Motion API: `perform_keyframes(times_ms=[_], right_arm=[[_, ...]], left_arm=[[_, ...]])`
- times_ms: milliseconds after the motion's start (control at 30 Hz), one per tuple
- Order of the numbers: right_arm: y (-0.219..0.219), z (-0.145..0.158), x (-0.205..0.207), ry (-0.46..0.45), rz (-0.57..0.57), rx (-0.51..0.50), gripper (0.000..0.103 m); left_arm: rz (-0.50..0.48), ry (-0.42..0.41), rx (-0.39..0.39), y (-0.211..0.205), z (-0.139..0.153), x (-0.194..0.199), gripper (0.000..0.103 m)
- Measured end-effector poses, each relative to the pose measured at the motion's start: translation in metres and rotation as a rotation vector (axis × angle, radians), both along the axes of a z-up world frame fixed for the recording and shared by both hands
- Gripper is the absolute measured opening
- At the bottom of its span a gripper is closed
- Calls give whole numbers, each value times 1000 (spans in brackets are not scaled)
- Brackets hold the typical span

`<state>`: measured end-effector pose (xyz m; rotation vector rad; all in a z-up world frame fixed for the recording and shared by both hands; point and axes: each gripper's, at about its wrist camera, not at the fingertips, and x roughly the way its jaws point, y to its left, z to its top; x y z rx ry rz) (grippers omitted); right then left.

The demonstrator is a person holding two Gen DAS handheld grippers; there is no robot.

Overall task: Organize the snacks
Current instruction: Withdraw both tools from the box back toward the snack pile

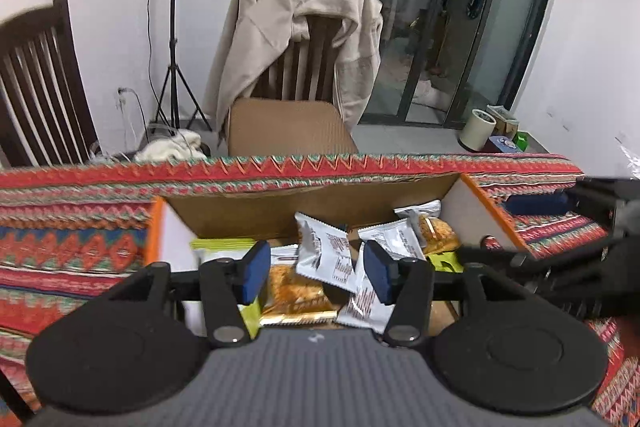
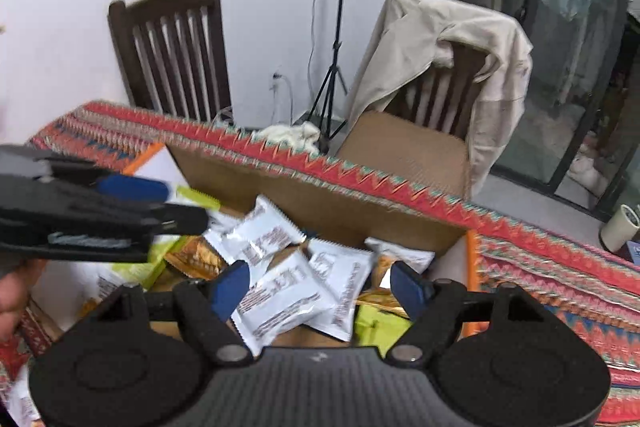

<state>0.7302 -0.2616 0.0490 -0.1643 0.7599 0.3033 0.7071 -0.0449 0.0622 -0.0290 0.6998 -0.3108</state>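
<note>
Left wrist view: silver, orange and lime snack packets (image 1: 326, 259) lie jumbled in an open cardboard box (image 1: 248, 215) on the patterned bench (image 1: 60, 227). The left gripper (image 1: 316, 273) hovers above them, fingers apart, gripping nothing. Packet print is too small to read.

Right wrist view: the right gripper (image 2: 320, 289) hangs over the same packets (image 2: 288, 301), fingers wide and empty; the box's far wall (image 2: 320, 211) is close ahead.

Silver packets (image 1: 326, 257), orange-edged brown box (image 1: 256, 215), red zigzag tablecloth (image 1: 60, 235), blue-padded black fingers (image 1: 254, 271).
</note>
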Motion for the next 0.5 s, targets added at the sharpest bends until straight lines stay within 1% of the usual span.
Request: perform_keyframes(times_ms=[67, 100, 267, 367, 500], right_arm=[[-9, 19, -14, -22, -15, 4, 77], [-13, 28, -22, -33, -20, 2, 77], [-27, 68, -77, -92, -16, -5, 77], [-36, 87, -119, -133, -6, -6, 77], [-52, 110, -186, -191, 11, 23, 79]], left_arm=[[2, -25, 0, 7, 17, -21, 67], [3, -35, -1, 12, 24, -32, 70], [-19, -86, 34, 28, 49, -104, 73], [-39, -128, 26, 37, 62, -160, 76], [-51, -197, 6, 50, 76, -236, 80]])
